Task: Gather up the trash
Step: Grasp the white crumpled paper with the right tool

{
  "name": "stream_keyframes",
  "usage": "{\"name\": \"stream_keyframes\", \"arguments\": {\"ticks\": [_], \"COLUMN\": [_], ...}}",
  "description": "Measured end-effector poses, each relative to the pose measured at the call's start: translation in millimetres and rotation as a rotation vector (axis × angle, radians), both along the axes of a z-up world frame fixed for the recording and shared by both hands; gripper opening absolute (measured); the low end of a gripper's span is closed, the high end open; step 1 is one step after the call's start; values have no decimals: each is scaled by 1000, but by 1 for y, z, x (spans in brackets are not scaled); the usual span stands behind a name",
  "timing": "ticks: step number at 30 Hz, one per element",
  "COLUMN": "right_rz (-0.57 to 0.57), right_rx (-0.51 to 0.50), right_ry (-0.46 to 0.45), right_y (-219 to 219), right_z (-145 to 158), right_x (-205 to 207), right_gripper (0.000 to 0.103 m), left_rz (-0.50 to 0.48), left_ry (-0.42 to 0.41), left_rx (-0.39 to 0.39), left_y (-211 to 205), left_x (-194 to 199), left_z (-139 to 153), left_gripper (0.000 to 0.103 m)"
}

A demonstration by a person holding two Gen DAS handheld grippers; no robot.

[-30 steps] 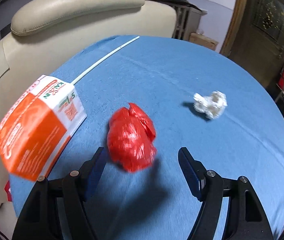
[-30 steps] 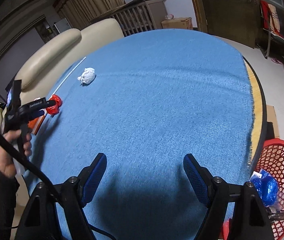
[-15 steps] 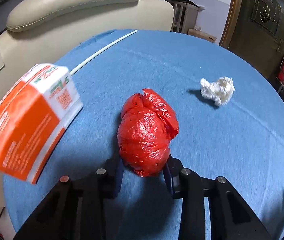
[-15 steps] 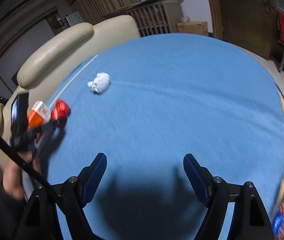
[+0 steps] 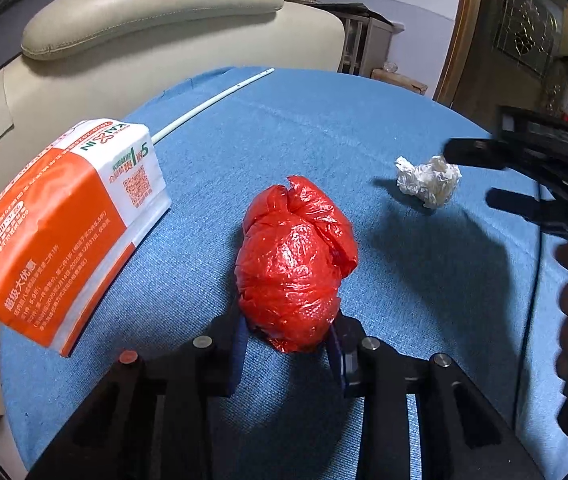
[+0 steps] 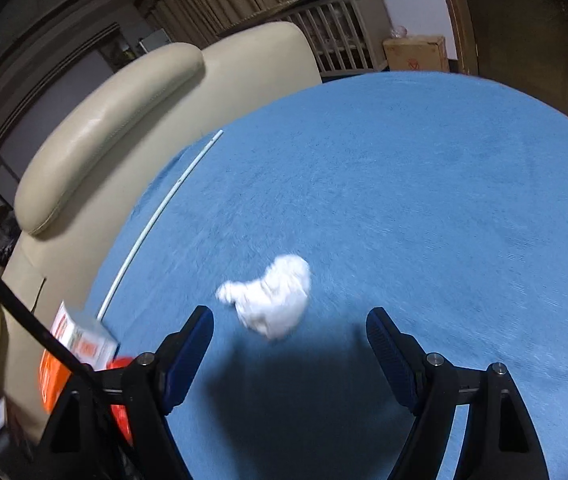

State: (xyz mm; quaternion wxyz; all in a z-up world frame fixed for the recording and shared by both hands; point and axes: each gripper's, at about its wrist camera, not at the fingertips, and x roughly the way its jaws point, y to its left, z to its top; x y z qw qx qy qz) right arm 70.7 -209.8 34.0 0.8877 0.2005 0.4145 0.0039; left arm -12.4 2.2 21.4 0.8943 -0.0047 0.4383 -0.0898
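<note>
Left gripper (image 5: 288, 342) pinching the lower end of the red bag (image 5: 295, 264), pads pressed into the crumpled plastic on both sides; bag sits on the blue cloth (image 5: 324, 128) near the table's near edge, not visibly lifted. Right gripper (image 6: 290, 332) spread wide, nothing between the fingers; the white wad (image 6: 271, 296) lies on the cloth just ahead of the gap, not yet reached. In the left view the same wad (image 5: 428, 179) is well apart from the bag, with the right gripper's dark frame beside it. Progress, as judged: early. One piece gripped, one about to be, neither carried off; no bin shows in either view, so both still need taking to wherever trash goes. Count: red bags, one; white wads, one; orange tissue pack (image 5: 63, 228), one, at the cloth's left edge, likely not trash; thin white rod (image 5: 211, 102), one, along the far-left edge, unclear whether trash. Beige chair (image 5: 155, 12) behind the table, one.
</note>
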Motion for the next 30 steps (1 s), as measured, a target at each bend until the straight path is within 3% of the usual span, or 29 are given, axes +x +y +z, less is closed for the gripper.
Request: {"name": "stream_keyframes", "arguments": {"ticks": [4, 6, 7, 8, 10, 11, 20, 30], "right_rz": [16, 38, 51, 62, 77, 88, 104, 79], "right_rx": [-63, -106, -122, -158, -180, -187, -181, -96], "right_ry": [18, 43, 61, 79, 74, 67, 3, -56], "right_y": [15, 23, 26, 31, 34, 35, 8, -15], "right_z": [-2, -7, -10, -13, -13, -11, 16, 31], "right_x": [21, 33, 36, 39, 37, 33, -33, -132], "right_gripper": [77, 64, 48, 40, 34, 26, 26, 26], "left_rz": [1, 2, 1, 1, -4, -6, 9, -13], "left_ry": [2, 7, 10, 12, 16, 17, 71, 34], "left_rx": [-11, -16, -19, -22, -28, -27, -11, 28], "left_y": [1, 2, 3, 3, 4, 4, -1, -13], "left_x": [0, 1, 1, 1, 3, 3, 2, -47], "left_z": [0, 1, 1, 1, 2, 2, 9, 41], "left_gripper": [36, 36, 36, 36, 35, 35, 35, 35]}}
